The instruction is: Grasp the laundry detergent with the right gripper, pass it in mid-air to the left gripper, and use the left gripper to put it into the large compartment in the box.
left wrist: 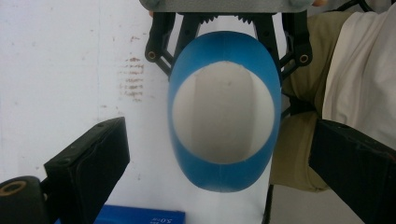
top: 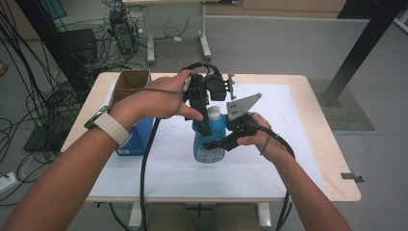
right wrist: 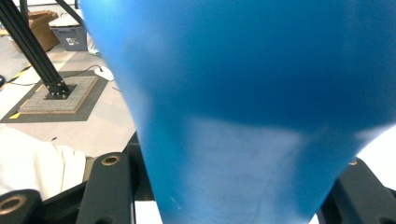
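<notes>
Your right gripper (top: 226,140) sits nearest you, at the lower body of the blue bottle (top: 210,139). In the right gripper view the bottle (right wrist: 243,93) stands between the two black jaws, with one jaw hard against each flank; the jaws are clamped on it. The bottle stands upright on the white mat (top: 288,144) near the middle of the desk (top: 332,159).

Your left gripper (top: 204,103) comes down over the bottle's white cap (top: 213,113) from above. In the left gripper view you look down on the bottle's top (left wrist: 224,112), and the two jaws stand wide apart, one low on each side, clear of the bottle; nothing is held there. Behind the bottle in that view, the right gripper's linkage (left wrist: 161,42) frames it on both sides.

To your left, the blue box (top: 137,137) stands just beside the bottle, with your left forearm (top: 72,173) crossing over it. The open cardboard box (top: 130,84) sits behind the blue box, at the mat's far left corner.

To the right of the bottle the mat is bare up to its right edge, and a strip of bare desk lies beyond. The near part of the mat, between the bottle and the desk's front edge, is likewise open. Beyond the far edge lie cables (top: 43,96) on the floor.
</notes>
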Demonstrator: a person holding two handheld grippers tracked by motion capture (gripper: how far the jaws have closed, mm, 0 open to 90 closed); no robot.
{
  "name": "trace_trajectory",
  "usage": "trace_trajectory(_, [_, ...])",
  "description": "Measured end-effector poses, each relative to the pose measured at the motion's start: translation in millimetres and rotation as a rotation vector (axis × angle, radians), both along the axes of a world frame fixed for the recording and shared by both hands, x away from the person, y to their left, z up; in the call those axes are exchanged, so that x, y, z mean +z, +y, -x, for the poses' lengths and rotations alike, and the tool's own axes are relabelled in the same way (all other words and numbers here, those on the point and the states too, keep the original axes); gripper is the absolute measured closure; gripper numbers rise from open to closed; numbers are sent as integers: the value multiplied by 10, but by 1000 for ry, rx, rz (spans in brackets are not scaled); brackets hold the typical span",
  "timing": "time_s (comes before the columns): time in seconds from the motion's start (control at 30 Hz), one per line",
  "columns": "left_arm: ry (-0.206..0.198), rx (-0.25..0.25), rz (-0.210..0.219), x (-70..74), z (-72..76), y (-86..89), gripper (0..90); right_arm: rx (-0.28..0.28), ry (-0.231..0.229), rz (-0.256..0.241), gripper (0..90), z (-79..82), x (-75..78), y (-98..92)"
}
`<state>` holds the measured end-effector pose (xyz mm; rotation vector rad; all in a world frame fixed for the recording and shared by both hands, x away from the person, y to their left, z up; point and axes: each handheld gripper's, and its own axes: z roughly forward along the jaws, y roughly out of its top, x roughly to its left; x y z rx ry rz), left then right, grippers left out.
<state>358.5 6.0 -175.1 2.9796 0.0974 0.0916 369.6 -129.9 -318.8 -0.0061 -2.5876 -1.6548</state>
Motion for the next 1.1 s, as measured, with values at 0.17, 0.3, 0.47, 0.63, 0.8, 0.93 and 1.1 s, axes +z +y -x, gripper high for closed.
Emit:
trace_trajectory(0.17, [7,4,8,-29,-31,-5,56,1,-2,0,437,-7,3,1])
trace_trajectory(0.3, [10,5,9,-46,-48,-10,57,1,0,6,437,-13,-4,8])
trace_trajectory(0.47, [11,3,8,-46,-49,-14,58,3,1,12,437,-18,-12,17])
trace_trajectory(0.63, [12,1,8,-43,-43,-16,58,3,2,13,437,-18,-13,17])
trace_trajectory(0.8, [13,1,7,-43,-45,-18,58,4,4,18,437,-18,-19,19])
trace_trajectory(0.93, [15,-3,6,-41,-42,-23,58,4,7,15,437,-19,-19,18])
trace_trajectory(1.1, [17,-4,7,-39,-43,-28,57,4,7,20,437,-20,-24,19])
